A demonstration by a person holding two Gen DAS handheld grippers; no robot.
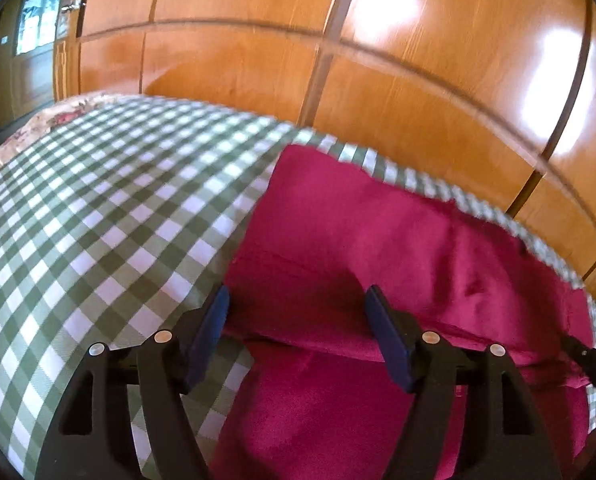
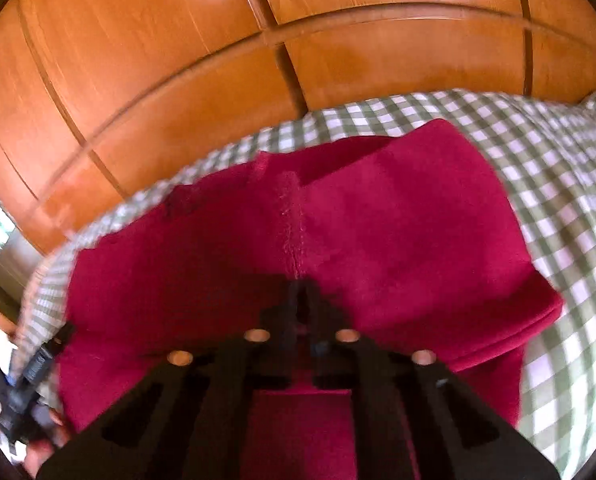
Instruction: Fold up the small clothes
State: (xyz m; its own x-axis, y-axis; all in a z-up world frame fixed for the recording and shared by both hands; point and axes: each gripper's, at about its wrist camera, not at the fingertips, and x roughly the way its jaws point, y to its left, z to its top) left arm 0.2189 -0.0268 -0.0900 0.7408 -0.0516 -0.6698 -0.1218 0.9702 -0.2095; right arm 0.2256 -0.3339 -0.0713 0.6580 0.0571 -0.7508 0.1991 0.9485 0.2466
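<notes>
Right gripper (image 2: 302,292) is clamped on the garment (image 2: 378,220) at its center seam, likely to lift a fold. Left gripper (image 1: 298,300) gapes over the near-left folded edge, gripping nothing. Garment lies on the checked cloth (image 1: 98,200), by the far wood panels (image 1: 418,60).

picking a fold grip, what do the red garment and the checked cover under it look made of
Red garment: looks like soft napped fabric, fleece or velour, matte and fuzzy, with a stitched seam. Checked cover: seems thin woven cloth, perhaps cotton, flat and smooth, green-and-white gingham with light wrinkles.
</notes>
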